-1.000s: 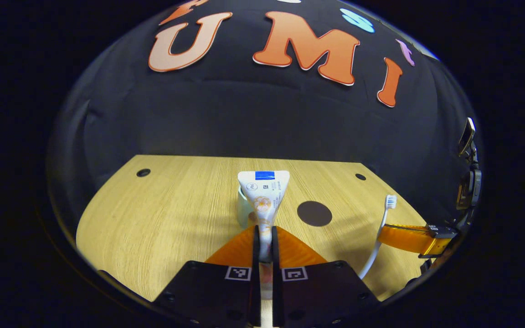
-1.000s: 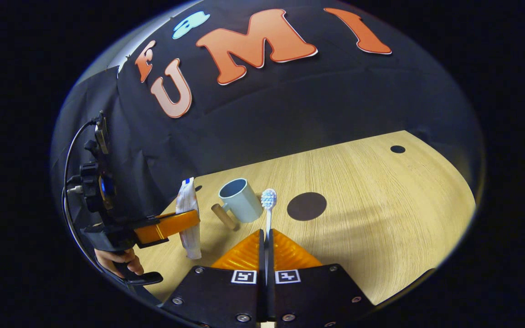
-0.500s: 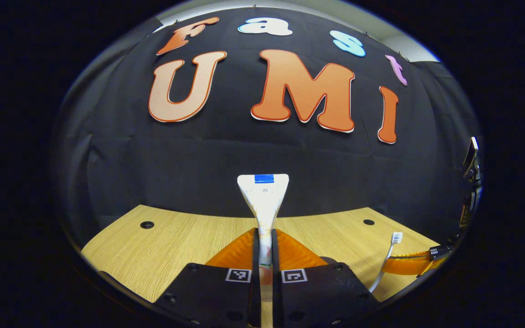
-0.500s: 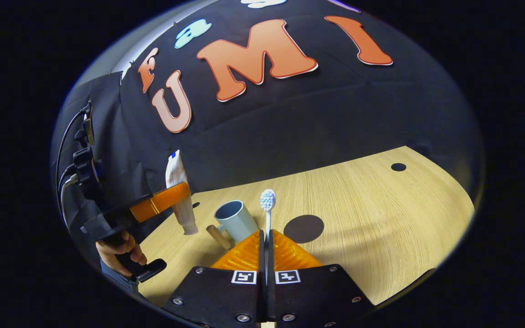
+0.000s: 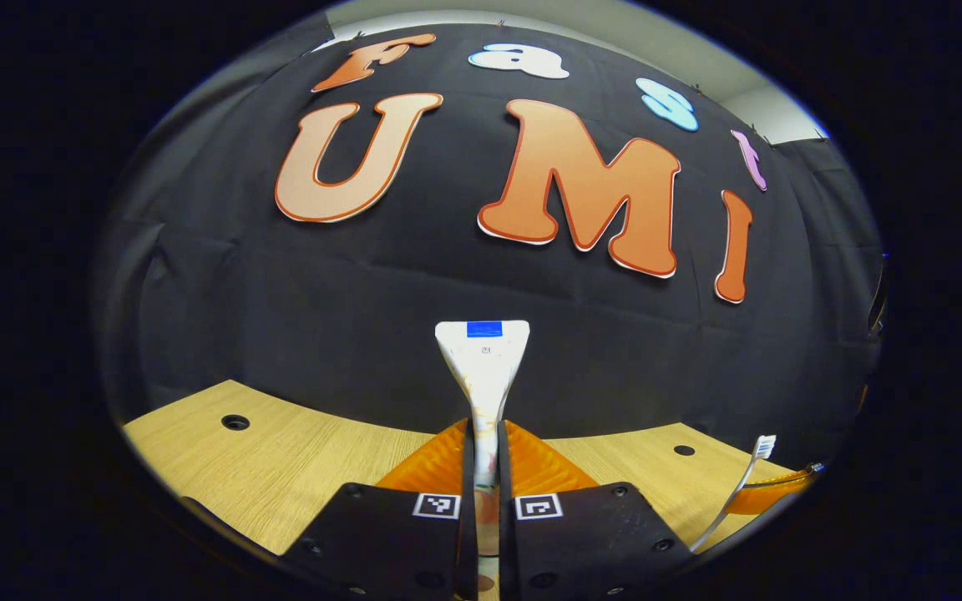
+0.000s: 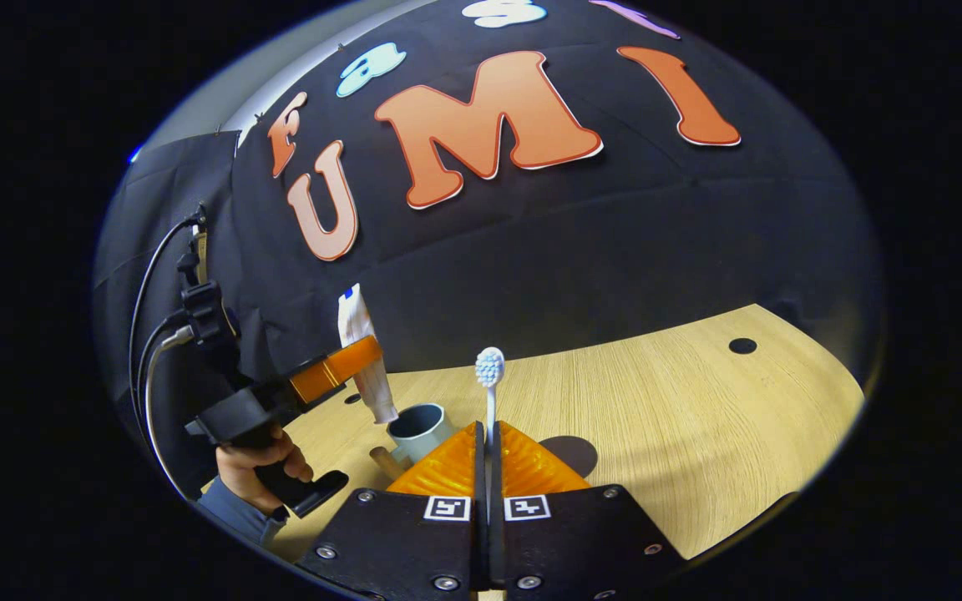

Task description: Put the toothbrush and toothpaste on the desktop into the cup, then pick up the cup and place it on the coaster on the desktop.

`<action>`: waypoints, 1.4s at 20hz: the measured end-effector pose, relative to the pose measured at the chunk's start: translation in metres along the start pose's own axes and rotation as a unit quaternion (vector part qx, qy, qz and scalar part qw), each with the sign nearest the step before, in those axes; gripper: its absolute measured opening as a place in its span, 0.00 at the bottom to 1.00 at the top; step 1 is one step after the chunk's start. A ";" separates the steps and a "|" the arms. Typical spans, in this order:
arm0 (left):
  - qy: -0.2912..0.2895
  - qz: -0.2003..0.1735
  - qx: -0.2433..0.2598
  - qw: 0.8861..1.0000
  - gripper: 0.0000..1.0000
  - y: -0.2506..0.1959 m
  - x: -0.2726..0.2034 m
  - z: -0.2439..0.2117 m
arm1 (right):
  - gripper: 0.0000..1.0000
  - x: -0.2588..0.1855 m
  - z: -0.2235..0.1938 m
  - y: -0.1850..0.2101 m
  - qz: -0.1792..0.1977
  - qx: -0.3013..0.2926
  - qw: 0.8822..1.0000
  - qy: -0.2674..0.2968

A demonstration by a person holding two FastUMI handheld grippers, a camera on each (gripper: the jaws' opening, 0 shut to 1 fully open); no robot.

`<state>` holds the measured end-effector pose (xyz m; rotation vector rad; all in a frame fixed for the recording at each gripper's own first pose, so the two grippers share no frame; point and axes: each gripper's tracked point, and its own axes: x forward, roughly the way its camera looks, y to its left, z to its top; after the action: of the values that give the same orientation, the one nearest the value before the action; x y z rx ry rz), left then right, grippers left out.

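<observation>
Overhead, left claw [image 6: 362, 361] tilts toothpaste [image 6: 367, 371] (cap-down) above cup [image 6: 418, 427].

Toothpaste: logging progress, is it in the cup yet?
Not yet. The left gripper holds the toothpaste upright, its lower end just above the cup.

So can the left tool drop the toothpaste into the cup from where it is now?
Probably yes. In the right gripper view the left tool holds the toothpaste nearly upright, its lower end at the cup rim, and the mouth looks open and unblocked.
</observation>
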<state>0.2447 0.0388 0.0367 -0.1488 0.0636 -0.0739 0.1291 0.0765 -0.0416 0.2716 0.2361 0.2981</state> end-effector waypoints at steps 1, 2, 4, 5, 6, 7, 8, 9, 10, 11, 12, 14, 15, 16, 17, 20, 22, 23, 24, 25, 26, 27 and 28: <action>0.004 0.000 -0.006 1.000 0.10 0.001 0.003 -0.008 | 0.00 0.005 0.001 0.000 -0.001 0.000 1.000 -0.002; 0.010 -0.003 -0.011 1.000 0.10 0.002 0.007 -0.014 | 0.01 0.008 0.002 0.001 0.003 0.000 1.000 -0.003; 0.018 0.001 -0.022 1.000 0.09 0.006 0.013 -0.028 | 0.01 0.017 0.004 0.005 0.006 0.001 1.000 -0.003; 0.023 0.003 -0.028 0.999 0.10 0.010 0.014 -0.034 | 0.01 0.020 0.007 0.007 0.006 -0.002 1.000 -0.006; 0.025 0.004 -0.032 0.999 0.10 0.011 0.017 -0.037 | 0.01 0.024 0.010 0.014 0.013 -0.006 1.000 -0.011; 0.028 0.007 -0.037 0.999 0.10 0.013 0.019 -0.042 | 0.00 0.027 0.013 0.017 0.016 -0.009 1.000 -0.014; 0.031 0.006 -0.040 0.999 0.10 0.014 0.018 -0.046 | 0.00 0.030 0.015 0.022 0.023 -0.010 1.000 -0.018; 0.034 0.007 -0.039 0.999 0.10 0.015 0.017 -0.053 | 0.00 0.035 0.019 0.026 0.025 -0.007 0.999 -0.024; 0.037 0.012 -0.035 0.999 0.10 0.017 0.014 -0.058 | 0.00 0.040 0.023 0.031 0.032 -0.001 0.999 -0.029; 0.038 0.011 -0.025 0.999 0.10 0.018 0.010 -0.062 | 0.00 0.044 0.026 0.036 0.037 0.003 0.999 -0.031; 0.038 0.010 -0.015 0.999 0.10 0.019 0.006 -0.064 | 0.00 0.050 0.028 0.039 0.040 0.002 0.999 -0.035; 0.041 0.006 -0.009 0.999 0.11 0.021 -0.001 -0.066 | 0.01 0.059 0.035 0.046 0.045 -0.002 0.998 -0.042; 0.043 0.002 -0.014 0.999 0.13 0.022 -0.003 -0.065 | 0.00 0.064 0.039 0.050 0.046 -0.001 0.998 -0.045; 0.046 -0.005 -0.020 0.999 0.13 0.019 -0.005 -0.066 | 0.00 0.068 0.043 0.054 0.052 0.001 0.998 -0.048; 0.053 -0.004 -0.021 0.998 0.18 0.020 -0.006 -0.070 | 0.00 0.072 0.046 0.058 0.052 -0.002 0.997 -0.051; 0.073 -0.006 -0.013 0.997 0.23 0.021 -0.015 -0.080 | 0.01 0.082 0.055 0.068 0.059 -0.010 0.996 -0.062; 0.068 -0.014 -0.006 0.998 0.33 0.019 -0.024 -0.076 | 0.01 0.088 0.058 0.075 0.063 -0.008 0.996 -0.066; 0.062 -0.018 -0.002 0.998 0.45 0.018 -0.028 -0.070 | 0.00 0.092 0.058 0.078 0.064 -0.005 0.996 -0.067; 0.053 -0.023 0.004 0.998 0.46 0.017 -0.033 -0.064 | 0.00 0.095 0.059 0.081 0.066 -0.003 0.995 -0.068; 0.047 -0.028 0.010 0.998 0.56 0.015 -0.038 -0.057 | 0.00 0.098 0.059 0.081 0.065 -0.003 0.995 -0.070; 0.038 -0.028 0.017 0.999 0.67 0.015 -0.043 -0.051 | 0.00 0.100 0.060 0.082 0.065 -0.002 0.995 -0.073; 0.032 -0.026 0.023 0.999 0.83 0.016 -0.048 -0.046 | 0.00 0.103 0.062 0.083 0.064 0.002 0.995 -0.077; 0.024 -0.024 0.024 0.999 0.89 0.020 -0.054 -0.041 | 0.00 0.105 0.064 0.085 0.067 0.006 0.994 -0.082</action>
<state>0.1892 0.0564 -0.0037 -0.0998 0.1057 -0.1277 0.2224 0.1739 0.0236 0.3220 0.0563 0.4054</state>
